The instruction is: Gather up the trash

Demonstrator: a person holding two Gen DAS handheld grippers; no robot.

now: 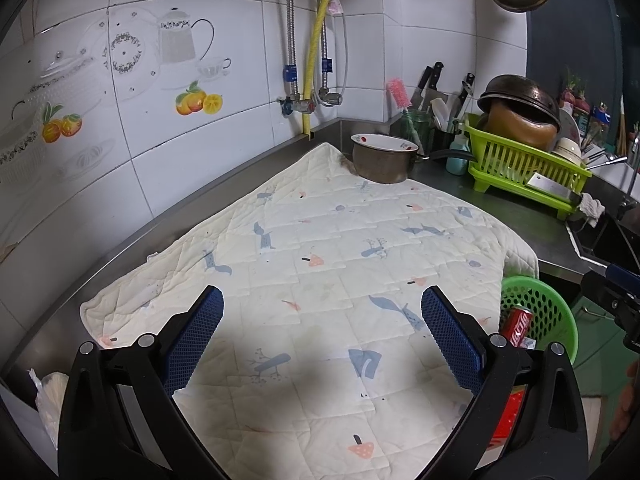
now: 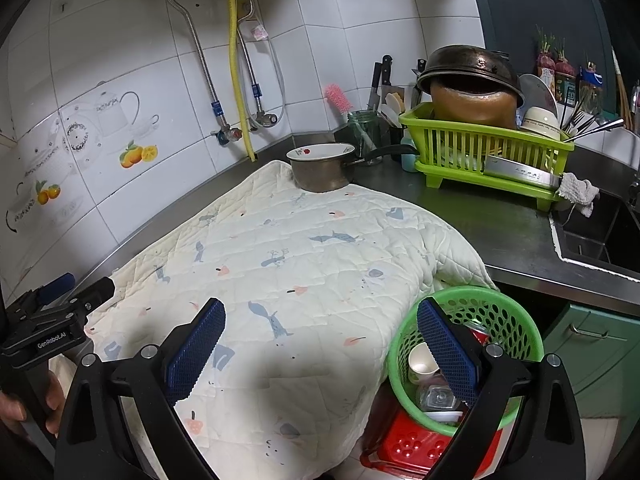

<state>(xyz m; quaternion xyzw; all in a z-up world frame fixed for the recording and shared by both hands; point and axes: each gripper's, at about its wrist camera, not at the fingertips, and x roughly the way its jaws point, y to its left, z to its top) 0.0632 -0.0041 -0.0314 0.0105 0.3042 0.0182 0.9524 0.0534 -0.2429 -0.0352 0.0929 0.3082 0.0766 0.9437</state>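
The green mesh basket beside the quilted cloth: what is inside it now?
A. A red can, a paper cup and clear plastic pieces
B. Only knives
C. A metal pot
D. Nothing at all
A: the right wrist view shows the green mesh basket holding a red can, a paper cup and clear plastic pieces.

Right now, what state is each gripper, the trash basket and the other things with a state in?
left gripper: open, empty
right gripper: open, empty
green basket: upright beside the counter, holding a red can, paper cup, clear plastic
quilted cloth: spread flat, no trash on it
saucepan: upright, bowl on top
dish rack: loaded
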